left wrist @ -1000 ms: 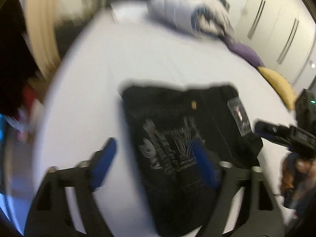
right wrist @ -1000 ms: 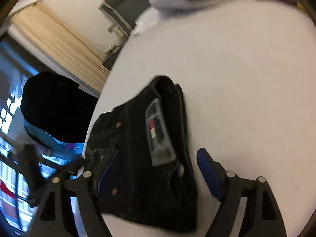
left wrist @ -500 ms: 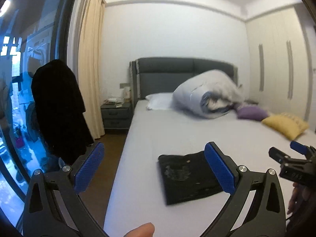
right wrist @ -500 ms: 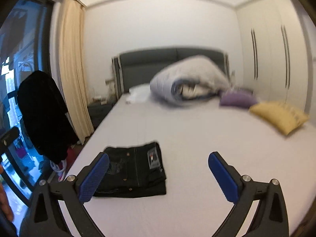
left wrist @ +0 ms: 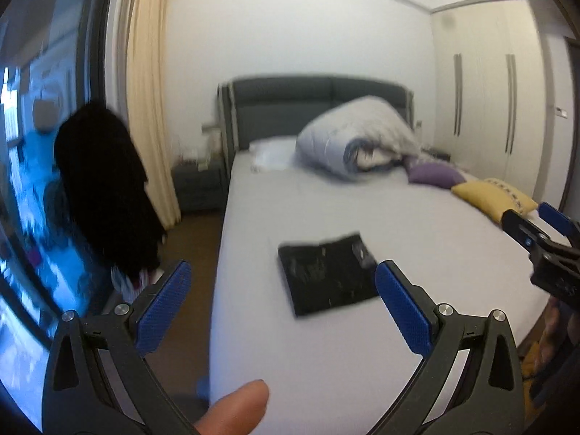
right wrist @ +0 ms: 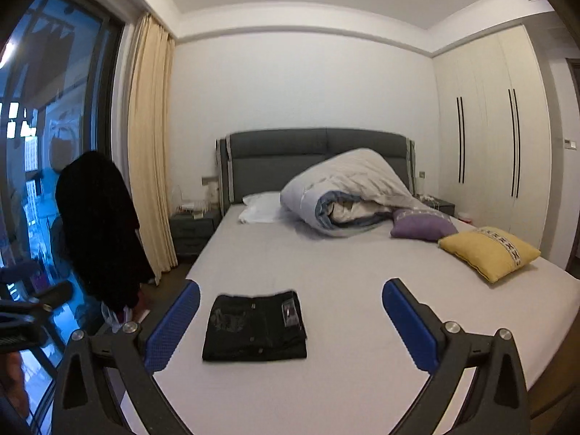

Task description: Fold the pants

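The black pants lie folded into a compact rectangle near the foot of the white bed, with a label on top. In the left wrist view the same pants lie on the sheet, well beyond the fingers. My left gripper is open, held back from the bed, nothing between its blue pads. My right gripper is open too, raised away from the pants and empty. The right gripper also shows at the right edge of the left wrist view.
A rolled duvet, a white pillow, a purple cushion and a yellow cushion lie at the bed's far end. A dark garment hangs by the window at left. A fingertip shows at the left view's bottom.
Both grippers have pulled back and up from the folded pants, and their jaws have widened. The view went from close over the fabric to the whole bed.
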The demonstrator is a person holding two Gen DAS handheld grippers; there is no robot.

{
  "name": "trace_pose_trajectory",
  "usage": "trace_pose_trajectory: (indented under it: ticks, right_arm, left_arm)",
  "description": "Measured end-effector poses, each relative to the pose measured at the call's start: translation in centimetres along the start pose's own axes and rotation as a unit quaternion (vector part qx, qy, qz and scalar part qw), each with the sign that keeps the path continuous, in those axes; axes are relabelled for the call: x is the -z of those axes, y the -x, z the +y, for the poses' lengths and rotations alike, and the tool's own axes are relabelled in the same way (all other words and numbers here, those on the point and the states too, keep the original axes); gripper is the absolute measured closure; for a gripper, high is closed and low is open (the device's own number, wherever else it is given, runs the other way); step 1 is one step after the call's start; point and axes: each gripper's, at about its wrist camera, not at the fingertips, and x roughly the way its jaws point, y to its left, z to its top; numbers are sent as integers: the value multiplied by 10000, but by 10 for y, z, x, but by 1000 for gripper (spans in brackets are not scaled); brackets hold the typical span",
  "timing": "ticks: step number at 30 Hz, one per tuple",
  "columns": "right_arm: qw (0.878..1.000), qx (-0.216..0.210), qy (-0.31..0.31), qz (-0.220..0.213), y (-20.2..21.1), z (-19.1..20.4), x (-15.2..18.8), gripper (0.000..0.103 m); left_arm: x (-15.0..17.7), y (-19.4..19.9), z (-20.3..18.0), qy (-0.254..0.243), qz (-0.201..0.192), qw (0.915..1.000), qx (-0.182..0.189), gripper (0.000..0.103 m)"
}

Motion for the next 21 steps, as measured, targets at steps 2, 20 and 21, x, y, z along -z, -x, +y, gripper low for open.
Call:
trace_pose_trajectory:
  ticks: [2, 20, 21]
  right_arm:
    - [9994, 46, -97, 341, -4, 3, 6, 0]
    - [9839, 208, -137, 1770, -61, 6, 60, 0]
    - [9836, 192, -121, 1791, -61, 8, 60, 0]
  left_arm:
    - [11, -10, -4, 105, 435, 9990, -36, 0]
    - [65, -135, -8, 604, 1875, 9804, -90, 0]
    - [65, -145, -8, 598, 1888, 9802, -86, 0]
